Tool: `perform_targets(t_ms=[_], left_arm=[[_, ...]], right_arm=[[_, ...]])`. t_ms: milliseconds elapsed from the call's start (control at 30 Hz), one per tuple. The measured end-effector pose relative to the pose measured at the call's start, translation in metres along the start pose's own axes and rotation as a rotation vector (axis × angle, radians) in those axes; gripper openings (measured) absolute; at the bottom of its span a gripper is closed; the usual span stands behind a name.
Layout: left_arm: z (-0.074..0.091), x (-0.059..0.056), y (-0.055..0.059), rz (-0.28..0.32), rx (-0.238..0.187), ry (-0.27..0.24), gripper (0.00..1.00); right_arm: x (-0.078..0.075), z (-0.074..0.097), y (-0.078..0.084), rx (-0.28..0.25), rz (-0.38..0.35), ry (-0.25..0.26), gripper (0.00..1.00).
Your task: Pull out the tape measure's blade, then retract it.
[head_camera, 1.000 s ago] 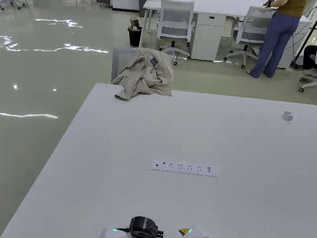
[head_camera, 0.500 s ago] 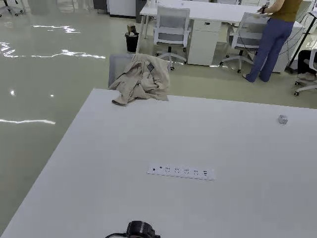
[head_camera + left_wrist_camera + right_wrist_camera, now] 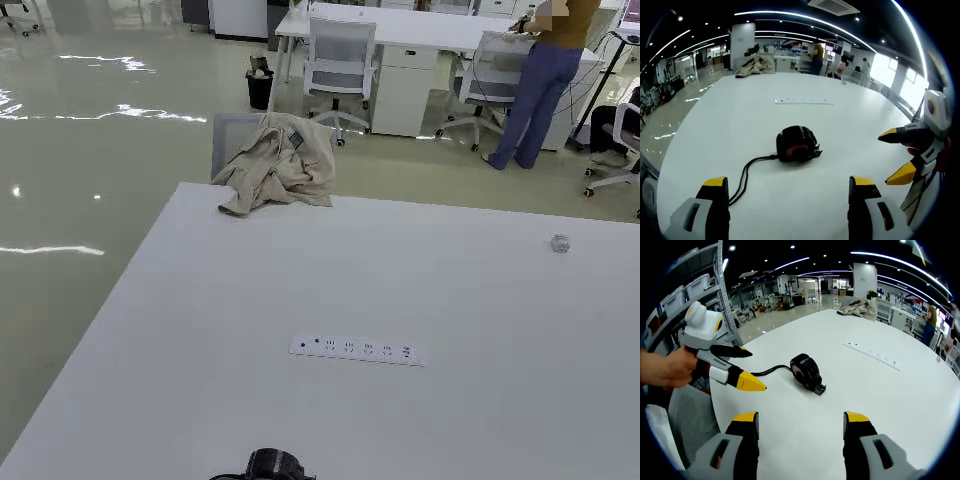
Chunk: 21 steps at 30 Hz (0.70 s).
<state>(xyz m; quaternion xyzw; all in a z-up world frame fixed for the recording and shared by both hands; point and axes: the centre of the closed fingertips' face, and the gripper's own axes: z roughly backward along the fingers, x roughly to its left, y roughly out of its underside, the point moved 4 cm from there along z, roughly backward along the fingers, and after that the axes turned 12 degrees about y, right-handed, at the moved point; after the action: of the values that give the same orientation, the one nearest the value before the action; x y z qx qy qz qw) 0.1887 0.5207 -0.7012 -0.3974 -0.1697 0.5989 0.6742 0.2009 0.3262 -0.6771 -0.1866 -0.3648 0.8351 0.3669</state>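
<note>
Currently the left hand-held gripper (image 3: 788, 182) and the right hand-held gripper (image 3: 800, 416) both gape empty before the tape measure (image 3: 796, 144), which lies near the edge of the table (image 3: 740, 110). A glancing pinch could skid it away or snag its cord (image 3: 745, 172).

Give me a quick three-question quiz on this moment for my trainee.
1. Fill in: the left gripper and the right gripper are both ___.
2. What lies on the table beyond the tape? A) power strip B) laptop C) mug
3. True or false: the left gripper grips the tape.
Key: 1 open; 2 A; 3 false.
</note>
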Motion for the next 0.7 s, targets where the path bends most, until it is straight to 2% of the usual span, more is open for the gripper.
perform_targets(t_ms=[267,567,600,700], left_arm=[[0.016,0.001,-0.003,0.003,-0.016,-0.001,1.0],[0.035,-0.003,-0.006,-0.021,-0.015,0.022,1.0],[0.037,-0.003,-0.007,-0.041,-0.013,0.024,1.0],[0.044,-0.002,-0.007,-0.044,0.002,0.031,1.0]], right_arm=[[0.003,0.015,0.004,-0.001,-0.026,0.015,0.73],[0.002,0.034,-0.007,-0.022,-0.022,0.029,0.75],[0.002,0.036,-0.009,-0.024,-0.02,0.03,0.76],[0.001,0.041,-0.012,-0.03,-0.01,0.034,0.76]])
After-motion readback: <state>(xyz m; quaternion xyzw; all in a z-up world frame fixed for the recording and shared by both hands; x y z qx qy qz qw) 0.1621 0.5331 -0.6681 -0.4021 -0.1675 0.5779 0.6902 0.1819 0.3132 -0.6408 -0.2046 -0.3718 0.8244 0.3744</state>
